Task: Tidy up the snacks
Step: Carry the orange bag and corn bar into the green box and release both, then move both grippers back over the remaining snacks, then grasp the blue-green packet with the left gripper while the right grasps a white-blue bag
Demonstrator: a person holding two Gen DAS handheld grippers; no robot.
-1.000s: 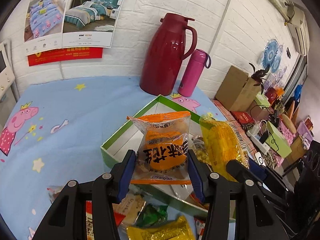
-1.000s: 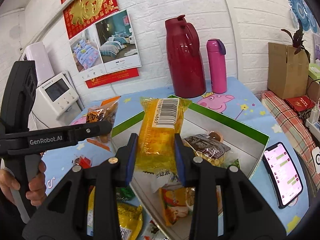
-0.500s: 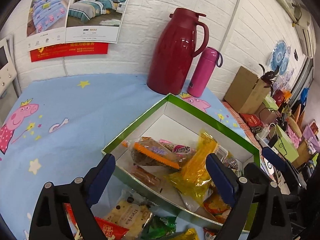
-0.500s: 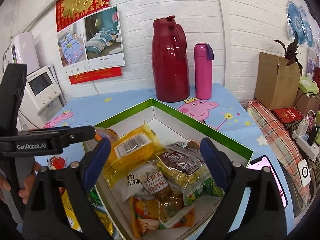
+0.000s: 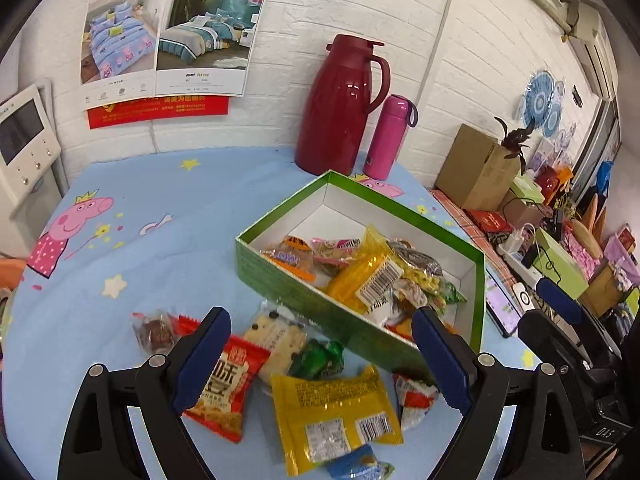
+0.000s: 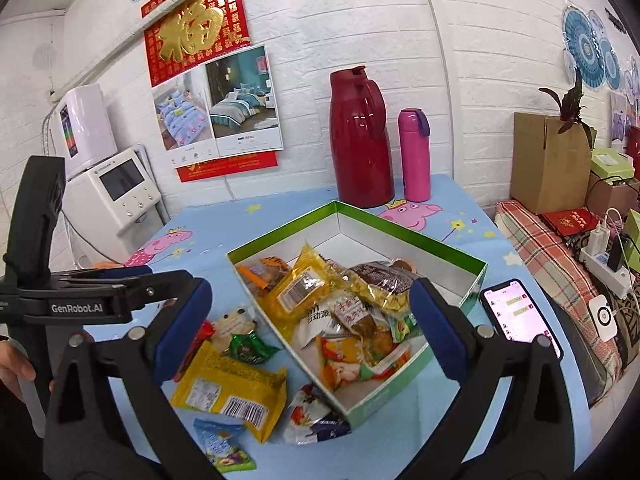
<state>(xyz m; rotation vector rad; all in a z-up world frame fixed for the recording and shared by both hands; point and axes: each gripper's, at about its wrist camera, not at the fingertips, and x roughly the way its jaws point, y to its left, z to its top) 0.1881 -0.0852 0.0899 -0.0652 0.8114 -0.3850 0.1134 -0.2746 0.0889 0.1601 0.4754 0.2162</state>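
Note:
A green box with a white inside holds several snack packets, a yellow barcoded packet on top. Loose on the blue cloth in front of it lie a yellow packet, a red packet, a small green one, a biscuit packet and others. My left gripper hangs open above these loose snacks, holding nothing. My right gripper is open and empty over the box's near corner.
A dark red jug and a pink bottle stand at the wall behind the box. A lit phone lies right of the box. A white machine stands left; cartons and clutter fill the right.
Both grippers let go of their packets, the orange one and the yellow one, which now lie in the box. Both have opened wide and pulled back toward the loose snacks.

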